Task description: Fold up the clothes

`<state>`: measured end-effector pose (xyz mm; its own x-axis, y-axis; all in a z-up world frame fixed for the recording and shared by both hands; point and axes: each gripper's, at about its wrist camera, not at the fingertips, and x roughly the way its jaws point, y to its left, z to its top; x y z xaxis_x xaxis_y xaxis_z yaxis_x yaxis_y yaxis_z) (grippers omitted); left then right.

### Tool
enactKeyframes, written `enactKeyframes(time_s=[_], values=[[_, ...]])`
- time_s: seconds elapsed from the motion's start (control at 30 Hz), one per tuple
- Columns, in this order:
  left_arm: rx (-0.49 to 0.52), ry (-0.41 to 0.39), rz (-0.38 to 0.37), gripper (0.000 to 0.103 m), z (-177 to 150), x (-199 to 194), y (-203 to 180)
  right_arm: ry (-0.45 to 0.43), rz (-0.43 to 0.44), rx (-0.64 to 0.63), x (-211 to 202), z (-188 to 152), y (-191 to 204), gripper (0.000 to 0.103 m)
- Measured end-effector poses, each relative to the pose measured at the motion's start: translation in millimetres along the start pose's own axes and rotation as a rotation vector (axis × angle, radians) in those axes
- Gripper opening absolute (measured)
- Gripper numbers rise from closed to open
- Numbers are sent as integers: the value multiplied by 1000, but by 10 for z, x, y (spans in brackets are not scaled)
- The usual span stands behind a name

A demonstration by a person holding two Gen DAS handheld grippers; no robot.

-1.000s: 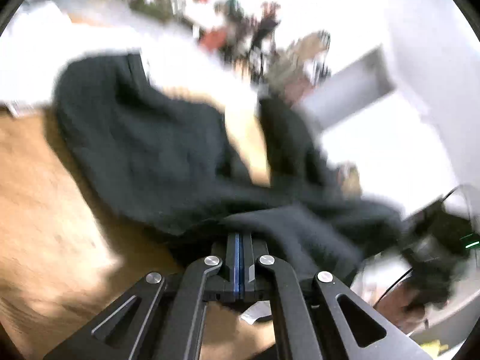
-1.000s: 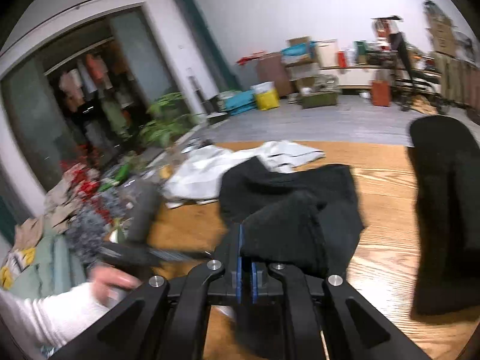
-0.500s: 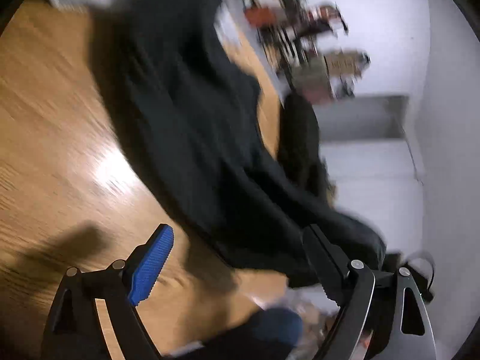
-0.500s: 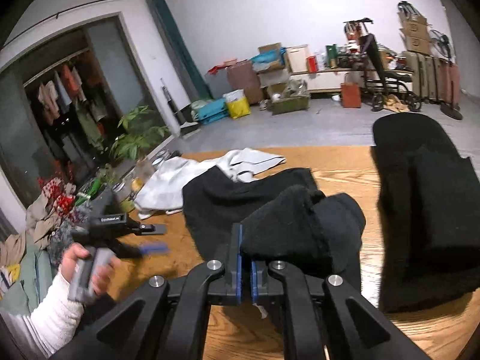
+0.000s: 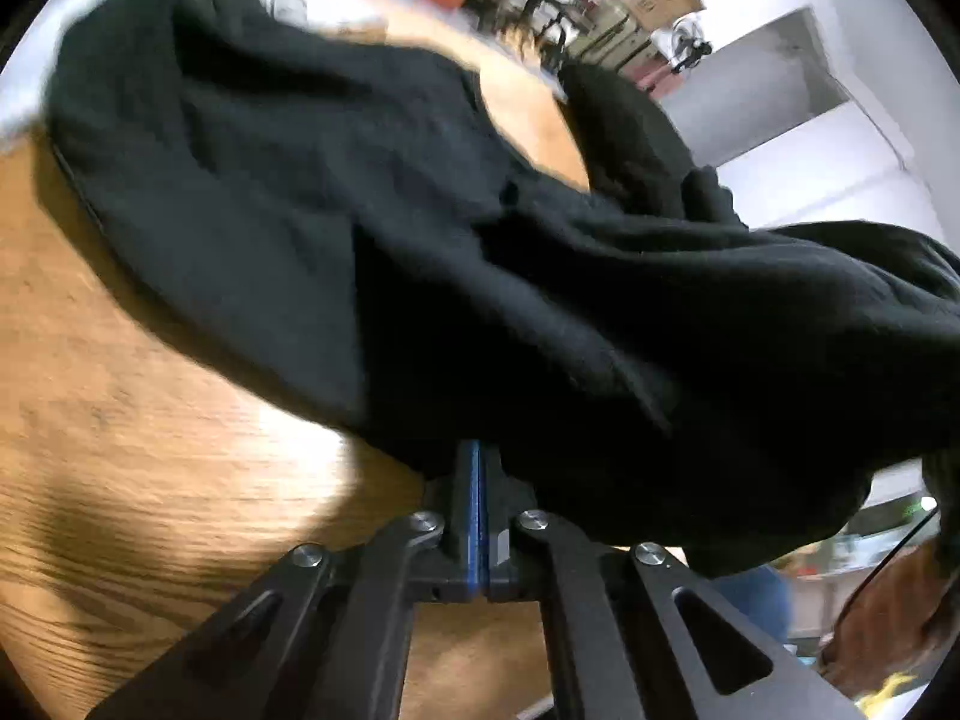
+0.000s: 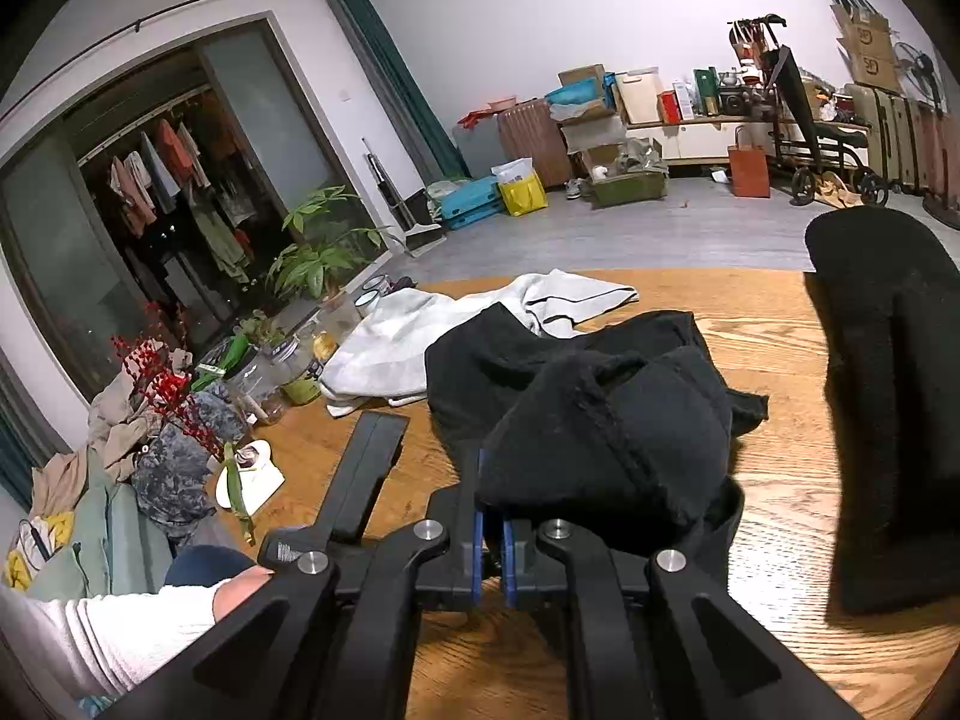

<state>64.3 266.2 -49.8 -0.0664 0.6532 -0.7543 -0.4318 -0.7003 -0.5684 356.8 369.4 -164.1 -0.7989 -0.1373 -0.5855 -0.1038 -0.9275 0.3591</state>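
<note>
Between the right tool's (image 6: pixel 491 531) blue pads sits a thick bunched edge of the black garment (image 6: pixel 606 420), clamped and lifted a little off the wooden surface (image 6: pixel 774 324), probably to keep that side up while the other end is gathered. Left tool (image 5: pixel 477 480) has its pads pressed together at the garment's near hem, low over the wood; whether cloth is caught between them I cannot tell, since the fabric hides the tips. Most of the garment lies spread on the surface beyond both tools, with a white cloth (image 6: pixel 432 330) behind it and a folded dark stack (image 6: pixel 888 396) to the right. Both tools tilt downward; a white sleeve (image 6: pixel 102 630) reaches in from the lower left.
</note>
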Motion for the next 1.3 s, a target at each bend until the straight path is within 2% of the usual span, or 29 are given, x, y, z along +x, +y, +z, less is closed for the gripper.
enactKeyframes(time_s=[0.1, 0.17, 0.23, 0.33, 0.4, 0.43, 0.47, 0.5, 0.57, 0.6, 0.63, 0.67, 0.73, 0.87, 0.9, 1.0, 1.03, 1.07, 1.1, 1.13, 1.23, 1.3], values=[[9, -120, 1, 0, 150, -369, 25, -29, -41, 23, -107, 74, -90, 5], [-27, -254, 10, 0, 314, -789, 147, -60, -68, 44, -232, 132, -190, 5], [-49, -365, 63, 0, 443, -1158, 296, -103, -100, 69, -391, 197, -308, 5], [-56, -382, 127, 0, 510, -1326, 449, -118, -101, 98, -514, 262, -436, 6], [-35, -317, 152, 9, 448, -1097, 388, -90, -86, 87, -473, 278, -417, 6], [-12, -280, 170, 39, 411, -965, 331, -75, -85, 70, -424, 271, -367, 6], [7, -228, 168, 79, 369, -814, 265, -61, -84, 50, -368, 261, -307, 6], [1, -144, 105, 87, 313, -626, 213, -46, -83, 30, -312, 251, -248, 6], [-107, 80, -92, 87, 178, -207, 207, -23, -72, 1, -206, 224, -136, 6], [-142, 168, -129, 87, 110, -33, 196, -18, -71, -8, -176, 216, -103, 6], [-151, 229, -135, 87, 41, 97, 165, -14, -70, -16, -148, 208, -73, 6], [-154, 262, -129, 87, -8, 191, 138, -9, -66, -17, -125, 188, -58, 6], [-156, 238, -99, 87, -31, 259, 104, 1, -59, -14, -78, 150, -41, 6], [-208, 78, -117, 87, 133, 219, 139, 28, -60, -40, 8, 63, 38, 6], [-211, 60, -117, 87, 171, 220, 142, 31, -58, -45, 12, 42, 55, 6], [-272, 122, -172, 87, 131, 345, 169, 39, -54, -52, 15, -16, 93, 6], [-295, 150, -206, 83, 86, 377, 173, 39, -55, -48, 8, -27, 87, 6], [-318, 177, -240, 60, 40, 409, 177, 39, -56, -39, -4, -40, 69, 6], [-323, 195, -253, 31, 8, 413, 170, 39, -57, -32, -11, -49, 55, 7], [-301, 199, -234, 1, -3, 380, 149, 40, -58, -27, -16, -58, 43, 7], [-239, 199, -182, 0, -27, 259, 95, 39, -67, -13, -51, -84, 8, 7], [-231, 146, -169, 0, 32, 55, 134, 27, -81, -7, -106, -83, -19, 7]])
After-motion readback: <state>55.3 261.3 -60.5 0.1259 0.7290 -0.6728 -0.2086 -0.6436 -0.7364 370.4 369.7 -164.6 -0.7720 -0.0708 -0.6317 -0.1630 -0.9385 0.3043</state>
